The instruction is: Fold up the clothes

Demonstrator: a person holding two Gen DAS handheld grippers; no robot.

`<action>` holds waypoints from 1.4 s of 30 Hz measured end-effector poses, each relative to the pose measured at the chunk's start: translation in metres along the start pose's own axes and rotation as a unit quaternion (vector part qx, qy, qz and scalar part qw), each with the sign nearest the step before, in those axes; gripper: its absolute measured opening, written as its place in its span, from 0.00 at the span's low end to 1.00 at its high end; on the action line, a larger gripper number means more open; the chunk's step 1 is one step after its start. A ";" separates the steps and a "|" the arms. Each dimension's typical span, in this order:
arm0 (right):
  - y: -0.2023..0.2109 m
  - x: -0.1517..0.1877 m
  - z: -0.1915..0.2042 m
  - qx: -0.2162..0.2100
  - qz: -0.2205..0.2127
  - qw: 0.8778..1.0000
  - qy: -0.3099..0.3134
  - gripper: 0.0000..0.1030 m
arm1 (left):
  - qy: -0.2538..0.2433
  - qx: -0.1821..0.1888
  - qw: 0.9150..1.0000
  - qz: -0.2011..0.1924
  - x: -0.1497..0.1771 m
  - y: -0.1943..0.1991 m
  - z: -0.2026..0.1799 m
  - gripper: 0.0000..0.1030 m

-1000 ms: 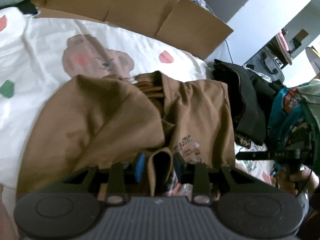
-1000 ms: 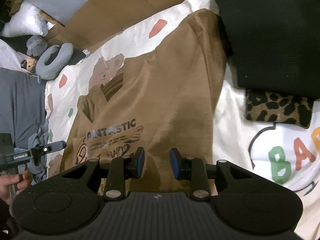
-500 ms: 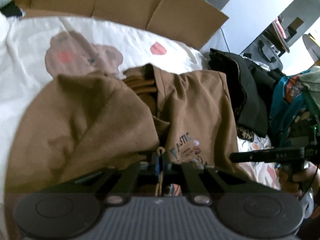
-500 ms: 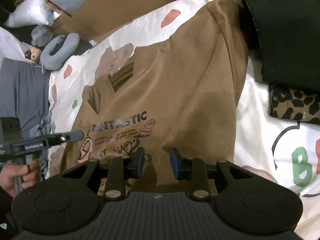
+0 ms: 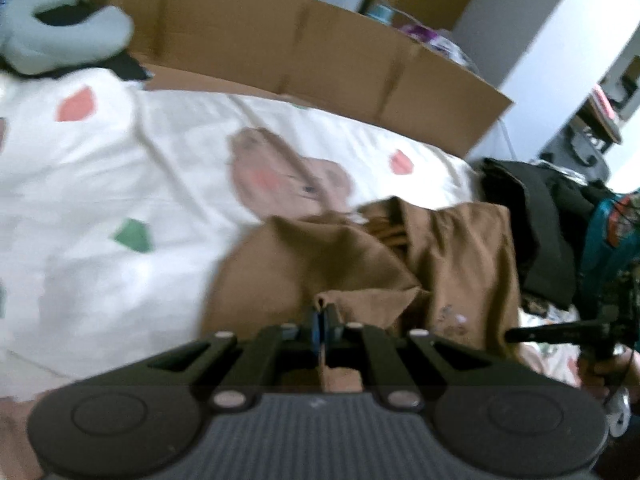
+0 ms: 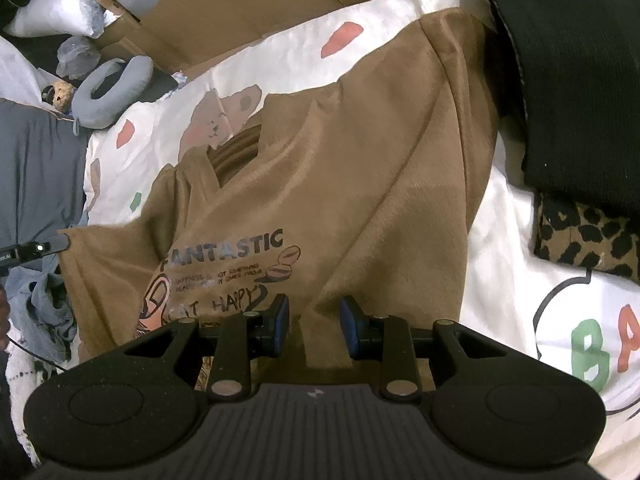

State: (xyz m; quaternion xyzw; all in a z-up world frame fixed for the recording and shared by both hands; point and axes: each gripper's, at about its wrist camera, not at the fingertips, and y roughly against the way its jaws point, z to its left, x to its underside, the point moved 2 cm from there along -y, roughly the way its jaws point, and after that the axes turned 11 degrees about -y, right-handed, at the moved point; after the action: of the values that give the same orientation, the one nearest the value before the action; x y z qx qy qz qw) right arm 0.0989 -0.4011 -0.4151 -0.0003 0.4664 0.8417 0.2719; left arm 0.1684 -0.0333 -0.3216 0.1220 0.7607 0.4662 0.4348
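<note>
Where the left gripper [image 5: 322,322] pinches tight on a fold of the one brown T-shirt [image 6: 360,168], we see cloth pulled up between its fingers [image 5: 316,326]. Our right gripper [image 6: 313,320] stands parted over the hem; whether its pads touch cloth we cannot tell. Shirt lies on the white printed sheet [image 5: 120,184], long axis running hem-near to collar-far. Only the right view shows the "FANTASTIC" print [image 6: 228,246] and leopard cloth [image 6: 588,236]; both show the neck pillow [image 6: 112,92], cardboard [image 5: 304,44] and black garment [image 6: 572,72].
</note>
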 end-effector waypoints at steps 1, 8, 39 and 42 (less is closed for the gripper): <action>0.000 0.000 0.001 -0.001 -0.001 1.000 0.000 0.29 | 0.001 -0.009 1.000 0.000 -0.001 0.006 0.006 0.02; 0.002 -0.005 0.002 -0.003 -0.011 1.000 -0.005 0.29 | -0.003 -0.070 0.998 0.001 -0.006 0.042 0.042 0.02; 0.010 -0.066 0.034 0.011 -0.052 0.996 0.068 0.29 | 0.026 -0.254 0.964 0.069 0.000 0.079 0.209 0.02; 0.006 -0.077 0.040 0.018 -0.054 0.995 0.081 0.29 | 0.031 -0.265 0.960 0.081 0.008 0.075 0.223 0.02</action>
State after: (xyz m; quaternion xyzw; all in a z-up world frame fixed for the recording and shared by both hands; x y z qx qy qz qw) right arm 0.1717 -0.4072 -0.3684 -0.0887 0.5009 0.8149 0.2779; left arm 0.3201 0.1461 -0.3064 0.0494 0.6109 0.6883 0.3881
